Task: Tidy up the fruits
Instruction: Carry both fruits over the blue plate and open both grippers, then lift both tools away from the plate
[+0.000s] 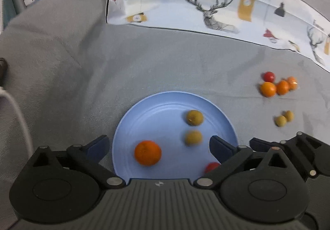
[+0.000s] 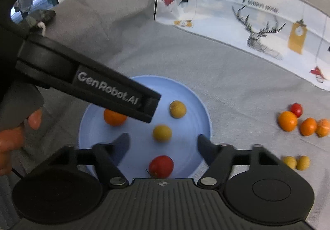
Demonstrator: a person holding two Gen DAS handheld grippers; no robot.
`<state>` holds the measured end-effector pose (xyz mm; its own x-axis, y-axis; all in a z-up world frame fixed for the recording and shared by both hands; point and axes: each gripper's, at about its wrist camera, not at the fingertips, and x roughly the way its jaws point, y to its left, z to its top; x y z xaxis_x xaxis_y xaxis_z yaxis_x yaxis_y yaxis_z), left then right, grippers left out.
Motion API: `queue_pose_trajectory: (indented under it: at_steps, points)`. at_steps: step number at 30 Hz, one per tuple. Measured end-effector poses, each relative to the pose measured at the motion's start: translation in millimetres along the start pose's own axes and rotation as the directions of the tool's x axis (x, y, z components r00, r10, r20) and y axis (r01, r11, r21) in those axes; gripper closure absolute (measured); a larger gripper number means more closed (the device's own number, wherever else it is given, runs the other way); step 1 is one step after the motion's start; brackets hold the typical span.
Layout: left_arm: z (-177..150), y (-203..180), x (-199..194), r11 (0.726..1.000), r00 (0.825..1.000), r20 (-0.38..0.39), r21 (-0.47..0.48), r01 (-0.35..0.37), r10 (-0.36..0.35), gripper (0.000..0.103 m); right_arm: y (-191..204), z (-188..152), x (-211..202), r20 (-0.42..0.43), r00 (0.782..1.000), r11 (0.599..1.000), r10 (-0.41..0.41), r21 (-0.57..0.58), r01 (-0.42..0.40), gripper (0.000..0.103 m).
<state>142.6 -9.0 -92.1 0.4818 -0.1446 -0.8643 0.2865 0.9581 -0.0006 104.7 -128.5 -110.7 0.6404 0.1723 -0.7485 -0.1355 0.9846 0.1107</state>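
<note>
Both my grippers hung spread and empty over the blue plate (image 2: 198,95): left gripper (image 1: 158,145) above the orange (image 1: 147,153), right gripper (image 2: 163,143) above the red tomato (image 2: 161,166), both lying on the plate with two longans (image 2: 162,133). I judged it best to lift clear without nudging them, then go for the fruit cluster (image 2: 287,121) on the grey cloth (image 2: 237,89).

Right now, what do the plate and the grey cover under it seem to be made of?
Plate: probably plastic, smooth pale blue, with soft sheen and moulded rings. Cover: woven fabric, matte, with visible folds and creases.
</note>
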Motion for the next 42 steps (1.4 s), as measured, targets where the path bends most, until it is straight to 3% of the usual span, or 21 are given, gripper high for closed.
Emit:
queue_pose_trajectory:
  at_steps: [9, 19, 29, 42]
  points:
    - [-47.5, -4.3, -80.1, 0.999, 0.999, 0.027, -0.026, 0.022, -0.022, 0.000, 15.1, -28.8, -84.2, 0.005, 1.000, 1.000, -0.010, 0.014, 0.010, 0.009]
    - [-98.5, -7.6, -153.3, 0.997, 0.992, 0.126, -0.076, 0.012, -0.002, 0.000, 34.8, -52.9, -162.6, 0.151, 0.984, 0.994, -0.097, 0.055, 0.090, 0.005]
    - [-134.2, -21.0, -197.2, 0.998, 0.978, 0.205, -0.045, -0.038, 0.046, 0.000, 49.7, -76.1, -209.1, 0.242, 0.961, 0.991, -0.137, 0.033, 0.133, 0.004]
    - [-139.9, -25.0, -224.6, 0.997, 0.953, 0.293, -0.045, -0.064, 0.074, 0.000, 59.7, -84.6, -234.2, 0.314, 0.938, 0.989, -0.146, 0.014, 0.149, 0.003]
